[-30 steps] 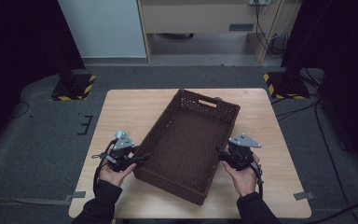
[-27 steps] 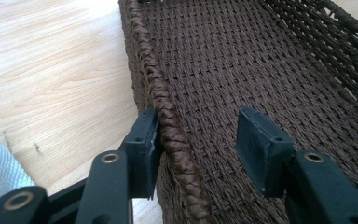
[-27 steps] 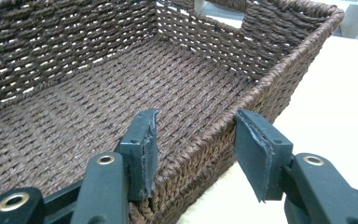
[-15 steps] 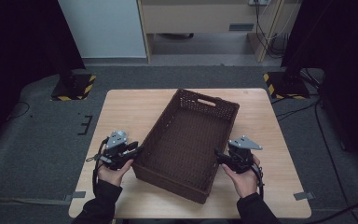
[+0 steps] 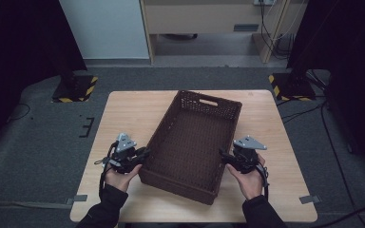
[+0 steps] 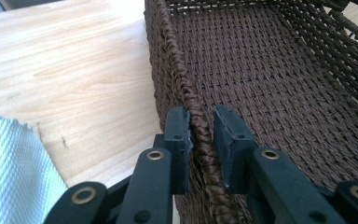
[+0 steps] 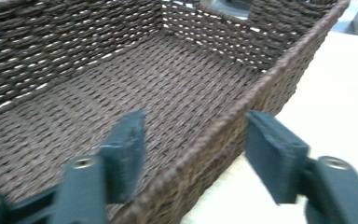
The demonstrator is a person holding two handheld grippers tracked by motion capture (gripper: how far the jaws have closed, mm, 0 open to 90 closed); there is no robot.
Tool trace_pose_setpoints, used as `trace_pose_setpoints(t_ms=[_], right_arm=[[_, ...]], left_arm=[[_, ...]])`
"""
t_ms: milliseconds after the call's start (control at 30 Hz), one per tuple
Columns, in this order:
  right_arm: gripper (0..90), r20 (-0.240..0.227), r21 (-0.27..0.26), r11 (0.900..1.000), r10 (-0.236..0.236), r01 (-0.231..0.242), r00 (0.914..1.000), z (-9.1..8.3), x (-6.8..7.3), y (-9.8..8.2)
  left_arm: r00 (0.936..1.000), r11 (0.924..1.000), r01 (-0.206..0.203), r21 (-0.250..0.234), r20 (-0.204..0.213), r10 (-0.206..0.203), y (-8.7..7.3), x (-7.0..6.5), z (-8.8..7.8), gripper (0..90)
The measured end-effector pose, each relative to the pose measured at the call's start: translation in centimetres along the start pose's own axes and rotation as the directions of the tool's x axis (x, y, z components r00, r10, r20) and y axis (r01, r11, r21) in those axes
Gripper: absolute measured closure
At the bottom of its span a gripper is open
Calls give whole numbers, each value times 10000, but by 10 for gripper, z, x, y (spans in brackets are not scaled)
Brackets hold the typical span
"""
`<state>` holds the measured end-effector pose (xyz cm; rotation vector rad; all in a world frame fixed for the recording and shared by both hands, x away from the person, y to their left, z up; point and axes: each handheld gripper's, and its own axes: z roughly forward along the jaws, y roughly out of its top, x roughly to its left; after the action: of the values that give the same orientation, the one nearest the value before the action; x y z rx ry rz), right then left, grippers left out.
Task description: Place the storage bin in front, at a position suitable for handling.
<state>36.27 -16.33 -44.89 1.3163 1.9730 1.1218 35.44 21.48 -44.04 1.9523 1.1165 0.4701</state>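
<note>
A dark brown woven basket lies slantwise on the wooden table, empty inside. My left gripper is at its left long wall near the front corner. In the left gripper view its jaws have just been closing, and both pads press the braided rim between them. My right gripper is at the right long wall. In the right gripper view its jaws have just been opening and straddle the rim with gaps on both sides.
Bare tabletop lies left and right of the basket. The far short wall has a handle cut-out. Grey floor surrounds the table, with stand bases marked yellow and black at the back.
The left gripper's jaws have narrowed onto the basket's left rim. The right gripper's jaws have spread apart off the right rim. The basket stays where it was.
</note>
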Motion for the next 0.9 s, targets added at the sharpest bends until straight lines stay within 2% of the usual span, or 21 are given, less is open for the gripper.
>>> trace_pose_setpoints(t_ms=[133, 200, 300, 367, 467, 567, 700, 833, 900], right_arm=[[353, -164, 256, 9997, 51, -46, 9999, -4, 6, -4], [381, -115, 489, 9988, 14, -8, 9999, -2, 7, -7], [443, -135, 621, 9981, 47, -39, 9999, 4, 6, -8], [480, 68, 691, 9973, -250, 244, 9997, 5, 7, -6], [503, 25, 659, 9974, -294, 291, 9996, 7, 3, -5], [547, -35, 586, 9980, -248, 250, 9997, 9, -4, -2], [581, 68, 588, 9978, -315, 311, 9995, 11, -9, -1], [633, 289, 604, 9976, -354, 336, 9990, 12, -14, 0], [654, 239, 637, 9975, -316, 301, 9992, 10, -18, 0]], left_arm=[[10000, 10000, -10, 0, -82, 10, -2, -6, -3, 746], [9999, 9999, -125, -6, -60, 124, -3, -8, -4, 735], [9999, 9994, -115, -317, -118, 111, 0, -8, -8, 707], [9998, 9983, 14, -585, -217, -27, 3, -5, -13, 650], [9994, 9980, 300, -563, 171, -291, 4, 0, -15, 593], [9994, 9979, 199, -614, 296, -181, 5, -2, -15, 573], [9996, 9966, 231, -788, 189, -217, 7, -1, -20, 547], [9989, 9945, 463, -944, -34, -468, 8, 9, -25, 519], [9980, 9940, 548, -941, -254, -574, 7, 15, -26, 506]])
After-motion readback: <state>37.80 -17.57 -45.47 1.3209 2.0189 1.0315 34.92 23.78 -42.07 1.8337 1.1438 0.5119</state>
